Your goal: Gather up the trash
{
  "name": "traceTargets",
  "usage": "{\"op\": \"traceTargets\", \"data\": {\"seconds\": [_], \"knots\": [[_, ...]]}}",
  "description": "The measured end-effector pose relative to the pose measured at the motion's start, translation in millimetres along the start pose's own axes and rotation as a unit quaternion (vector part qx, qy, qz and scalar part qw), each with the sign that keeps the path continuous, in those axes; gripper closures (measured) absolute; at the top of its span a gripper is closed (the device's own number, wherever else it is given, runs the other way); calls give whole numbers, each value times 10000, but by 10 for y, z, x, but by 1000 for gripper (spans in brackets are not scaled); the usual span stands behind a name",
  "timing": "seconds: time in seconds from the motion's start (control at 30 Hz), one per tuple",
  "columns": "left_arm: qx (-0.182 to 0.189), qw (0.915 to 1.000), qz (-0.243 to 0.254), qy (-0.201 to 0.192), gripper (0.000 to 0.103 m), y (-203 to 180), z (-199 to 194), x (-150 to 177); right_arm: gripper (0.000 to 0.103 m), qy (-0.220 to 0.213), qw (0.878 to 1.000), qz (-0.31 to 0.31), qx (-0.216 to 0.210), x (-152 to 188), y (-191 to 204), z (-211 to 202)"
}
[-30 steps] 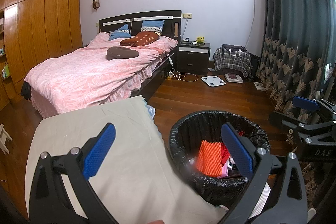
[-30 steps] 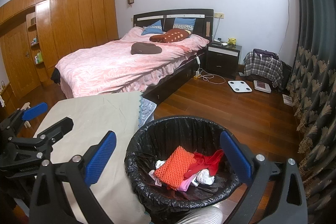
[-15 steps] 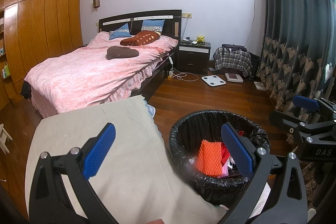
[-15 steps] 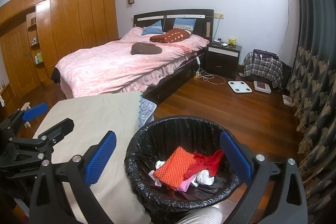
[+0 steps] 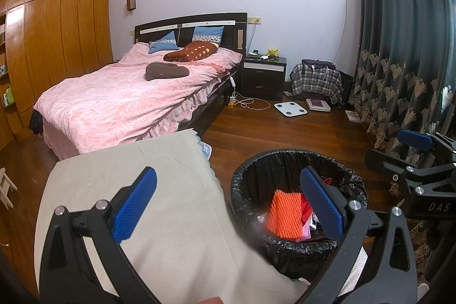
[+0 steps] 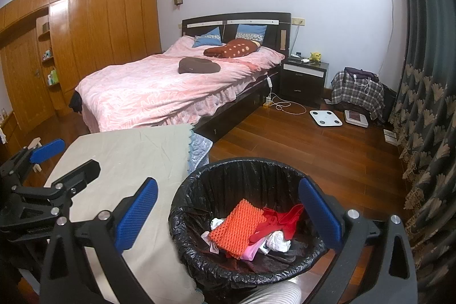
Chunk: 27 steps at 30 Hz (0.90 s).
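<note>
The left gripper point(image 5: 228, 207) hangs with its blue pads spread wide and nothing between them, poised over the edge of the desk point(image 5: 136, 204) beside the bin; the right gripper point(image 6: 228, 215) is likewise spread and empty, held directly above the trash bin point(image 6: 199, 190), which suggests a drop just made or a pause before the next fetch; the bin stands on the floor just beside the desk's corner, lined with a black bag so the load can be lifted out whole; inside lie an orange mesh piece point(image 6: 236, 227), a red scrap point(image 6: 280, 220) and white crumpled paper point(image 6: 278, 242), so the trash is largely in; the cloth-covered desk shows no litter in either view, and collecting looks close to done; beyond lies the pink bed point(image 6: 159, 93)
</note>
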<state>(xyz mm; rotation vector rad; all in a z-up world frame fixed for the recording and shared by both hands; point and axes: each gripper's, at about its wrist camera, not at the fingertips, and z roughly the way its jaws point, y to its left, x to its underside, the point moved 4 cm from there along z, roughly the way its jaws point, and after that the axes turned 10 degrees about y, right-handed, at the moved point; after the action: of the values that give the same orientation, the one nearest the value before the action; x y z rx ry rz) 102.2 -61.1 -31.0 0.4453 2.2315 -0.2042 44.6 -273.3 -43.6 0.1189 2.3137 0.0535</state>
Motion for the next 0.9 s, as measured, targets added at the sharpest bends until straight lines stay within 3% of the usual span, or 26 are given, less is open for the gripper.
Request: {"op": "traceTargets", "data": {"seconds": [0.9], "knots": [[-6, 10000, -10, 30, 5, 26, 21, 25, 6, 58, 10000, -12, 0, 78, -41, 67]]}}
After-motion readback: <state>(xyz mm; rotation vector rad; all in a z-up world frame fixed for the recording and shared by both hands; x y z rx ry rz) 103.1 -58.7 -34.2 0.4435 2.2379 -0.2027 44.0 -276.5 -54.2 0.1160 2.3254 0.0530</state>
